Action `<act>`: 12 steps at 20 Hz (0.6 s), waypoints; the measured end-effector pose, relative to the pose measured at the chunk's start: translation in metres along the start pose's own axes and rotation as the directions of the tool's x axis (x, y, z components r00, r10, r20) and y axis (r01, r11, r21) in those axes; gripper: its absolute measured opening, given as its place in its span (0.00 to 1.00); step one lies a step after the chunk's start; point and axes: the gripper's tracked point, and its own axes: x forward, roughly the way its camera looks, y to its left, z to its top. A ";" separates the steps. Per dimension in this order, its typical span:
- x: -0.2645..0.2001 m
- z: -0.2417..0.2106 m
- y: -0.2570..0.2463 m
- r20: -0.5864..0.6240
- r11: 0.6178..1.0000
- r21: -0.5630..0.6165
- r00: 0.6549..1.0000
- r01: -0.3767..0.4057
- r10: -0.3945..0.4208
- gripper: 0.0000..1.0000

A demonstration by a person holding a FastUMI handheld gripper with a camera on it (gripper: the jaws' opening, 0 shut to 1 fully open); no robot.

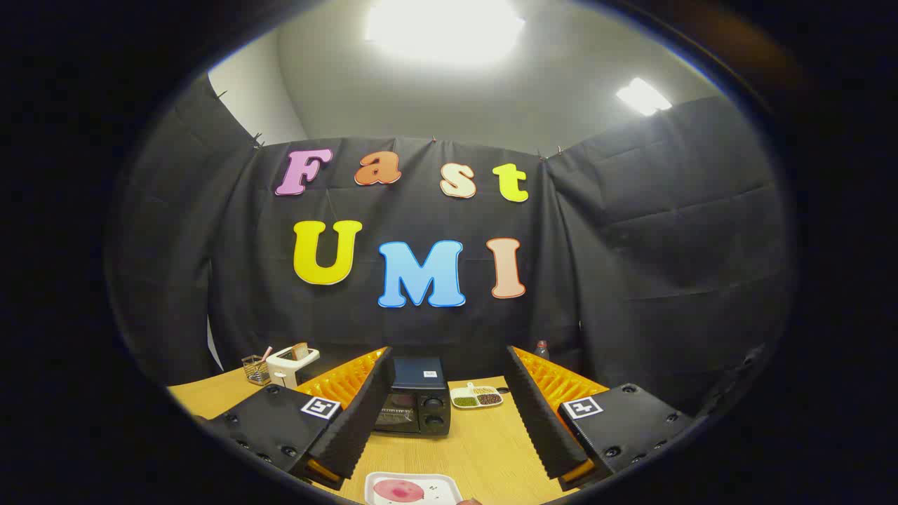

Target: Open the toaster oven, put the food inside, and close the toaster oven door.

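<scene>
Two fingers of my gripper (449, 414) stand wide apart over the tabletop (484, 449), holding nothing. Black toaster oven (414, 400) sits beyond them, between the fingers, door looking closed (handle hard to make out). White toaster (291, 365) off to its left, small divided dish (477, 398) just right of it. White plate with pink food (410, 489) lies nearest me. Opening comes first, I judge: go in level, catch the door's top edge, pull down slowly.
</scene>
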 end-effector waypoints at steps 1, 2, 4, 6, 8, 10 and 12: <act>0.001 0.000 0.000 0.000 1.000 0.004 1.000 0.001 -0.001 0.99; 0.003 0.000 0.001 -0.002 1.000 0.007 1.000 0.002 -0.002 0.99; 0.004 0.000 0.003 -0.004 1.000 0.008 1.000 0.004 -0.004 0.99; 0.006 0.001 0.006 -0.001 1.000 0.013 1.000 0.002 -0.002 0.99; 0.008 0.002 0.011 0.003 1.000 0.012 1.000 -0.002 0.002 0.99; 0.011 0.002 0.018 -0.001 1.000 0.019 1.000 -0.010 0.010 0.99; 0.014 0.007 0.025 0.004 0.999 0.030 1.000 -0.012 0.012 0.99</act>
